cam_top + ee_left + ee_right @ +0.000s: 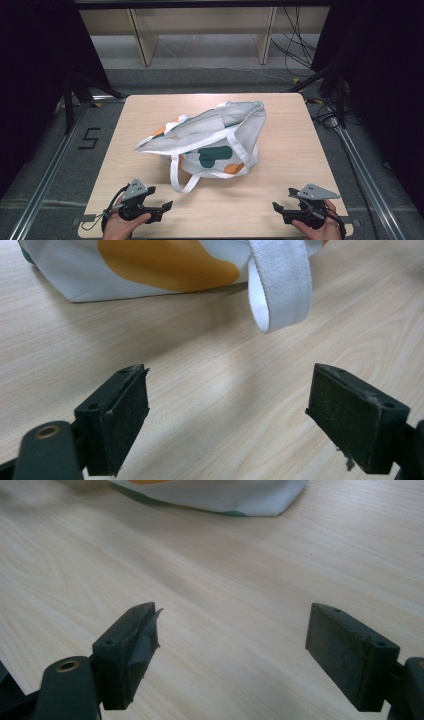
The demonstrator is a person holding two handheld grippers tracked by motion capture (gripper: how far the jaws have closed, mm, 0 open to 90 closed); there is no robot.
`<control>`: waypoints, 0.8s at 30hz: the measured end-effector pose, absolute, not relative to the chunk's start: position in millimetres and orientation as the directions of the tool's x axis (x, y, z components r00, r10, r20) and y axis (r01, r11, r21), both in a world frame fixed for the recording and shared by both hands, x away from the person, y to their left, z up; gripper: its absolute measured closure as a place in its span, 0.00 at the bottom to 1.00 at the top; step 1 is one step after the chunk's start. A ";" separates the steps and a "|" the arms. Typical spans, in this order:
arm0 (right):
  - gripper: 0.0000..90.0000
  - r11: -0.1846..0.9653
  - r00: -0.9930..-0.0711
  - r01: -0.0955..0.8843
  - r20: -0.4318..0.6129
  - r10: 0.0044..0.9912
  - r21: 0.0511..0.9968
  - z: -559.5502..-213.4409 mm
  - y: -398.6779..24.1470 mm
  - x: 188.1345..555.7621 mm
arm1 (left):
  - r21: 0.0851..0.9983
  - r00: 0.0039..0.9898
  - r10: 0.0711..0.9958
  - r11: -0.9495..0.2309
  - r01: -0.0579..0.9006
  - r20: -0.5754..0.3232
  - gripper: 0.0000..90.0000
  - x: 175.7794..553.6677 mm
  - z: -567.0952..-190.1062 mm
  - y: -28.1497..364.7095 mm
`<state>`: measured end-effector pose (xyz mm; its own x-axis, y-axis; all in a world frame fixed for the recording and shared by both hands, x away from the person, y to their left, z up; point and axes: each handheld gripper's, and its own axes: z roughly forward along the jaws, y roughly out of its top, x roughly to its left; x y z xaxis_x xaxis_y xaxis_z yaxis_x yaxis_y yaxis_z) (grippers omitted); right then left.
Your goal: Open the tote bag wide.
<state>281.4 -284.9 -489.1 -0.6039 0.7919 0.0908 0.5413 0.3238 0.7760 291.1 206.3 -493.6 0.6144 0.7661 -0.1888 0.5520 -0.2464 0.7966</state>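
Left gripper (159, 210): fingers (120, 417) apart, nothing between them, bare surface (210, 405) directly beneath and ahead. Right gripper (282, 211): fingers (352, 652) likewise spread wide and empty, hovering low over the surface at its near edge.

Nearest part of the bag: strap (277, 282), a white loop hanging just ahead of the left fingers and slightly toward the right-hand finger, its lower bend close above the surface, not touching either finger. Seen from above as strap loop (182, 177) trailing off the bag's near side toward the left gripper.

Beyond the strap: bag (215, 142), white with orange and green patches, lying flat mid-surface, long axis running from near-left to far-right, mouth and second handle at the far-right end. Bag corner (260, 502) well ahead of the right fingers, apart from them by open surface.

Judged relation: left fingers markedly nearer; strap in line with their gap. Straight advance with a slight shift rightward likely sufficient to bracket the loop.
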 end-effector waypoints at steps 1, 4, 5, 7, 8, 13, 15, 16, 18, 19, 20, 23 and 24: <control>0.25 0.323 -0.604 0.540 0.091 0.792 0.777 -488.9 -285.6 281.7 | 0.799 0.624 0.762 -0.262 0.541 -0.173 0.17 291.7 -493.3 207.0; 0.26 0.308 -0.595 0.545 0.101 0.797 0.780 -489.4 -284.3 280.7 | 0.800 0.618 0.768 -0.259 0.541 -0.170 0.18 291.4 -493.3 206.6; 0.26 0.315 -0.597 0.550 0.101 0.796 0.774 -488.6 -284.6 280.5 | 0.799 0.616 0.769 -0.257 0.544 -0.172 0.18 291.5 -493.7 207.1; 0.27 0.331 -0.611 0.535 0.086 0.787 0.777 -488.5 -284.9 281.4 | 0.797 0.609 0.774 -0.252 0.549 -0.175 0.18 291.4 -493.2 207.5; 0.29 0.332 -0.618 0.525 0.082 0.782 0.784 -488.9 -285.2 282.2 | 0.801 0.618 0.768 -0.260 0.540 -0.167 0.18 292.3 -493.0 208.3; 0.31 0.322 -0.614 0.529 0.092 0.784 0.785 -487.2 -283.5 282.1 | 0.794 0.612 0.773 -0.262 0.549 -0.168 0.22 291.6 -491.9 208.8; 0.32 0.319 -0.616 0.523 0.092 0.782 0.790 -486.0 -283.4 283.2 | 0.801 0.616 0.765 -0.244 0.546 -0.187 0.23 291.5 -492.7 205.8; 0.33 0.333 -0.624 0.515 0.080 0.777 0.790 -485.1 -284.3 284.8 | 0.794 0.625 0.762 -0.270 0.544 -0.169 0.25 291.5 -491.3 206.6; 0.35 0.315 -0.622 0.525 0.104 0.776 0.791 -481.3 -282.0 284.9 | 0.802 0.617 0.764 -0.243 0.545 -0.188 0.27 291.0 -491.3 204.5; 0.37 0.316 -0.628 0.515 0.100 0.772 0.797 -480.3 -281.5 286.4 | 0.801 0.619 0.764 -0.252 0.544 -0.181 0.28 291.2 -490.8 205.0; 0.39 0.315 -0.630 0.506 0.095 0.771 0.803 -478.0 -281.5 287.6 | 0.801 0.619 0.766 -0.255 0.541 -0.174 0.30 291.4 -490.5 205.3; 0.47 0.320 -0.643 0.484 0.083 0.761 0.815 -470.9 -280.2 290.8 | 0.804 0.624 0.765 -0.267 0.531 -0.158 0.37 292.6 -488.0 206.5; 0.51 0.319 -0.643 0.505 0.103 0.759 0.802 -467.3 -278.5 290.3 | 0.802 0.629 0.765 -0.284 0.526 -0.141 0.41 292.9 -486.1 207.3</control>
<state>290.3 -278.5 -467.3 -0.6430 0.7589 0.1027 0.5047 0.3191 0.8021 292.9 207.3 -486.1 0.6286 0.7648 -0.1412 0.5258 -0.2842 0.8017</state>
